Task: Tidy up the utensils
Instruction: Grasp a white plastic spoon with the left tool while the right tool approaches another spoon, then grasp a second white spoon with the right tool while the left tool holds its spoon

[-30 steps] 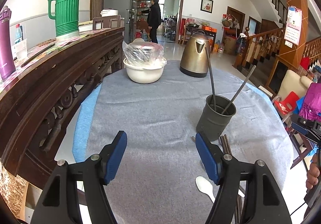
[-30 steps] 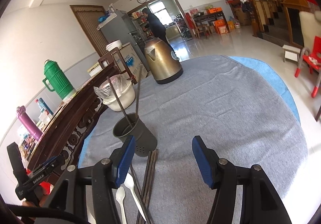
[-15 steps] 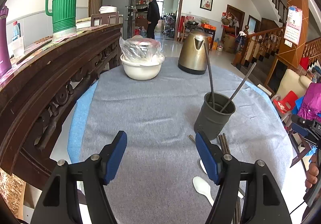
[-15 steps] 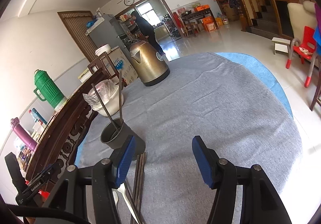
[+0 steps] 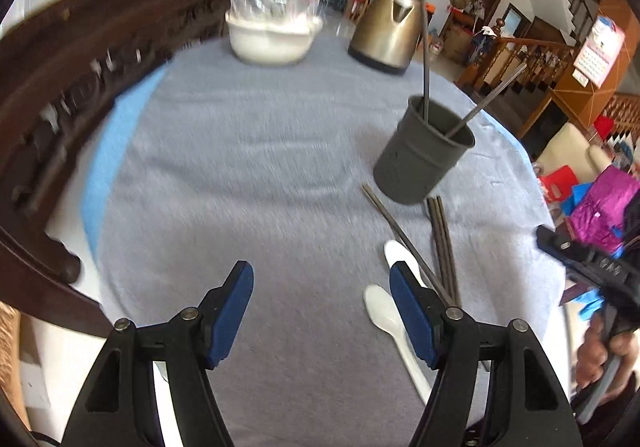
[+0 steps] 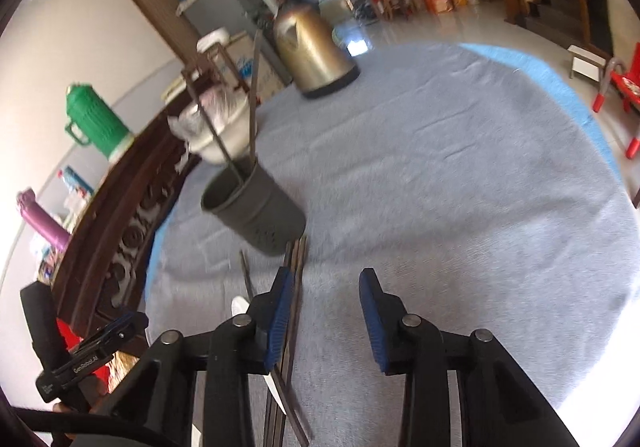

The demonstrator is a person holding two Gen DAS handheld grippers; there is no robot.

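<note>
Left gripper (image 5: 320,295): jaws stood wide apart over bare grey cloth (image 5: 248,183), nothing between them.
Right gripper (image 6: 325,299): jaws had just been closing, partly apart, gripping nothing; dark chopsticks (image 6: 294,267) lay just beside its left pad.
White spoons (image 5: 382,311): two on the cloth, beside the left gripper's right finger.
Utensil holder (image 5: 424,155): grey, upright beyond the loose chopsticks, two sticks inside.
Farther back: gold kettle (image 5: 390,33), white bowl (image 5: 272,39).
</note>
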